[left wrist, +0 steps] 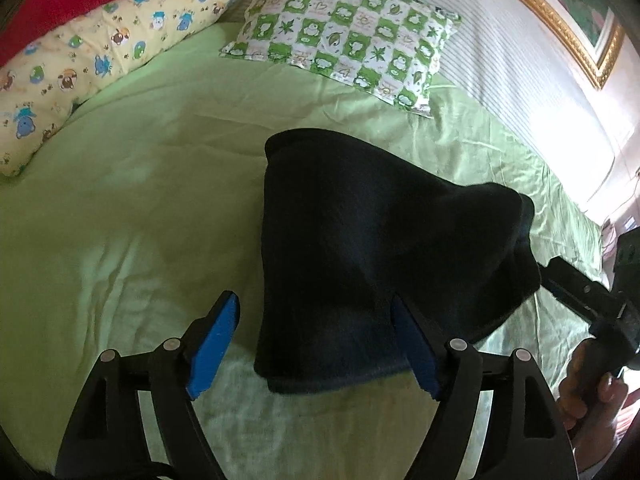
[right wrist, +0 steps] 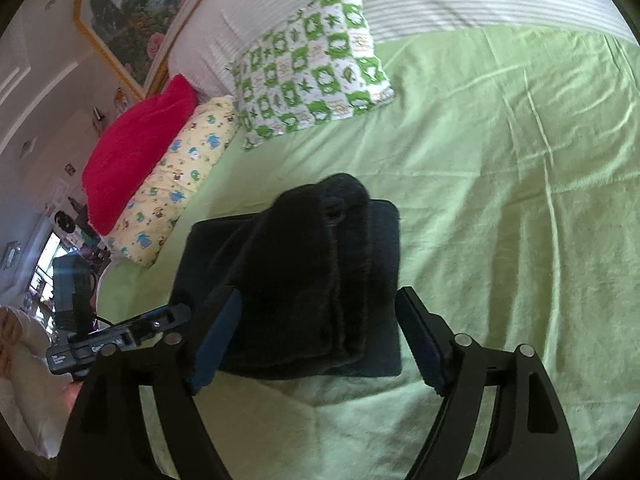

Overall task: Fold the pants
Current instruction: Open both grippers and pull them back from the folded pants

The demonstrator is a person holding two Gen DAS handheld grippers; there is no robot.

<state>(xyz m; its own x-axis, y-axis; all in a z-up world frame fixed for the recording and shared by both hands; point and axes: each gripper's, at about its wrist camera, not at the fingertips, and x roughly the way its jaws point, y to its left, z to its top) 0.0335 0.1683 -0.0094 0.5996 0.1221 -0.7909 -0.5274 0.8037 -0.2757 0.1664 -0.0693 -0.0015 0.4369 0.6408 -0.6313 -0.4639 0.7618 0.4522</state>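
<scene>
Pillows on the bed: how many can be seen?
3. The green checked pillow lies against the striped headboard; the yellow cartoon pillow lies along the bed's side; the red pillow sits behind the yellow one. Others may lie out of view.

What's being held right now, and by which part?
Nothing is gripped. Both the left hand-held gripper and the right hand-held gripper are open, straddling the folded pants.

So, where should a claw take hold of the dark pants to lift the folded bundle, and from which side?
Probably at the near edge of the dark pants, coming low from the front. There the folded layers end stacked and face the open right claw, so one pinch could catch them all. The far end is a rounded hump, harder to pinch.
</scene>
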